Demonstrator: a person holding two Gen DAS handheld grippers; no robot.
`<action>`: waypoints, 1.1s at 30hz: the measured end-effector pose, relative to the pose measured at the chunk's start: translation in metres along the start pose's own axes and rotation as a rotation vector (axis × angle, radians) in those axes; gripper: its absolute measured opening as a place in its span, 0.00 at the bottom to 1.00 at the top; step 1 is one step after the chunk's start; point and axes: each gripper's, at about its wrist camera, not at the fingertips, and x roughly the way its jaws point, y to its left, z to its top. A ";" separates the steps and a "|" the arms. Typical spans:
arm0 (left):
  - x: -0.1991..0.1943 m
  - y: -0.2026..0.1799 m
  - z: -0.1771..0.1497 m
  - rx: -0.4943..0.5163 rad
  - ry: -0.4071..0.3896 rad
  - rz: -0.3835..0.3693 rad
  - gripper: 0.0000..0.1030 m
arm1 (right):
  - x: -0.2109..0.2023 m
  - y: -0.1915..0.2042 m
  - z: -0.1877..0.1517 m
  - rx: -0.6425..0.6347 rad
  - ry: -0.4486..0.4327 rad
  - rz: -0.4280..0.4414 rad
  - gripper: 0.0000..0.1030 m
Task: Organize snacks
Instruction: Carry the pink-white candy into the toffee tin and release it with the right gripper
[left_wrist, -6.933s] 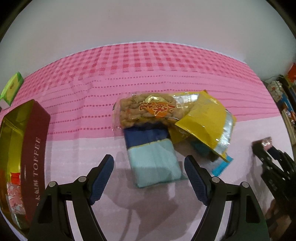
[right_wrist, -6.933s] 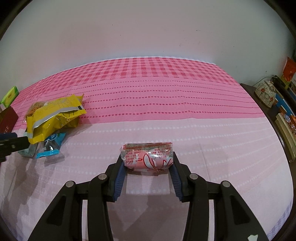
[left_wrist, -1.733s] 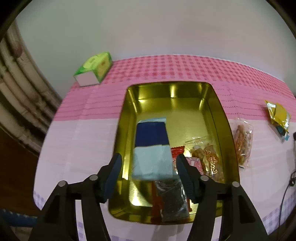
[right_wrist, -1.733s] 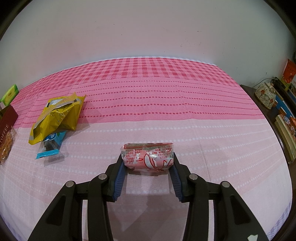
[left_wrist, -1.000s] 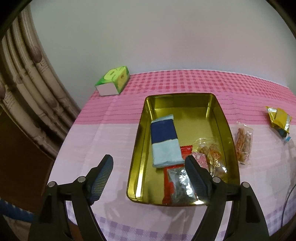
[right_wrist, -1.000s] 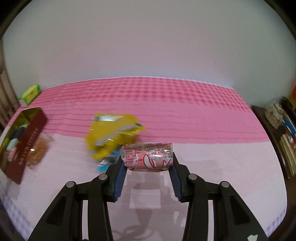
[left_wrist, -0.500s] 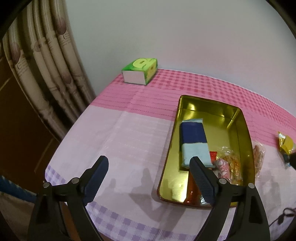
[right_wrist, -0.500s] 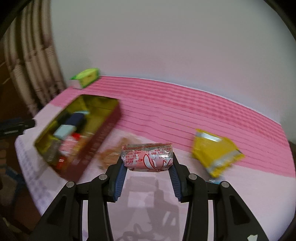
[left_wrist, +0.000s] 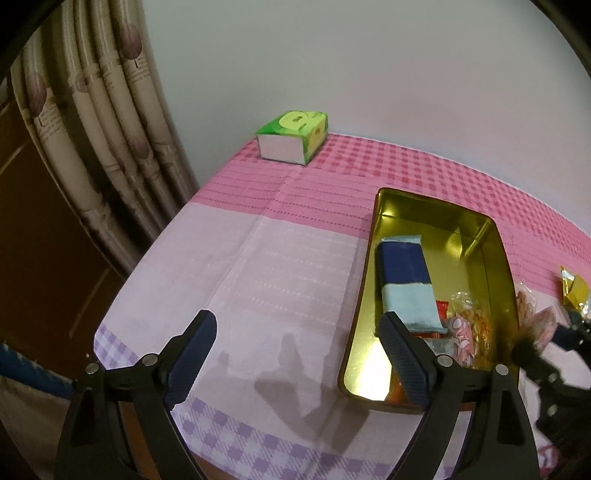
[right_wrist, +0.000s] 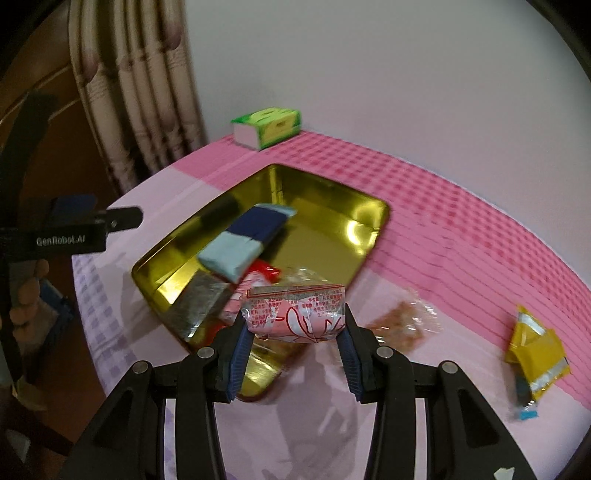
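Gold metal, the rectangular tin (left_wrist: 491, 236) sits near the front edge of the pink tablecloth (left_wrist: 280, 266); the left gripper (left_wrist: 295, 354) hangs spread wide and empty over bare cloth left of the tin, whose glossy far half lies free beyond the blue packet (left_wrist: 404, 284). From the right wrist, the right gripper (right_wrist: 293, 341) pinches a crinkly pink-and-white wrapped snack (right_wrist: 295, 314) above the tin's near right rim, with a clear bag (right_wrist: 402, 325) and a yellow foil pouch (right_wrist: 533, 350) on open cloth to the tin's right.

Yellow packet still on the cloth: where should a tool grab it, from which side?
Judging by the right wrist view, the yellow packet lies flat and crumpled on the tablecloth, apart from the tin. Probably come from above and pinch across its narrow width at the puffy middle, avoiding the thin silver sealed end.
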 end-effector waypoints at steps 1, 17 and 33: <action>0.000 0.000 0.000 -0.001 0.000 -0.003 0.87 | 0.003 0.003 0.000 -0.007 0.006 0.005 0.39; 0.004 0.001 0.000 -0.024 0.010 -0.013 0.87 | 0.025 0.027 -0.002 -0.056 0.068 0.034 0.40; 0.003 -0.003 -0.001 -0.005 0.005 -0.003 0.87 | 0.006 0.019 0.001 -0.024 0.009 0.031 0.52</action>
